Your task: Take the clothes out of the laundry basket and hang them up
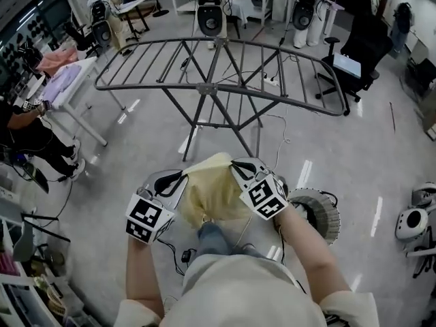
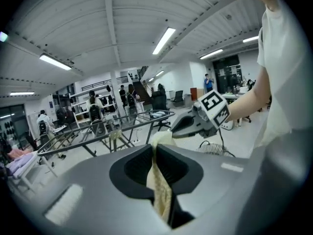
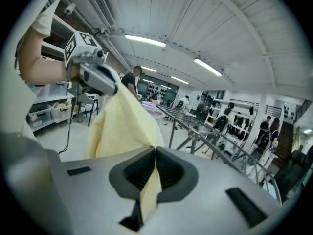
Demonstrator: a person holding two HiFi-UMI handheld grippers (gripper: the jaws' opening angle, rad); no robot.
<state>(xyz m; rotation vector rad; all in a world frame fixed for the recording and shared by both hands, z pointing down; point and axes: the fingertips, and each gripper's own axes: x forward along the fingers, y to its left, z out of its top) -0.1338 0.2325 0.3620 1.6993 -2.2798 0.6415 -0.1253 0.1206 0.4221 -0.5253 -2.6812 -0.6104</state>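
One yellow cloth (image 1: 212, 195), pinched by left gripper (image 1: 178, 178) and right gripper (image 1: 238, 166), one rack (image 1: 208, 87)

A glossy pale grey floor (image 1: 340, 148) is seen, streaked with reflected ceiling lights. A grey metal folding drying rack (image 1: 218, 80) is stood on it on crossed legs. A round white slatted laundry basket (image 1: 320, 213) is set well apart from the rack. A black office chair (image 1: 354, 70) is placed at the right and a white-legged bench (image 1: 78, 90) at the left.
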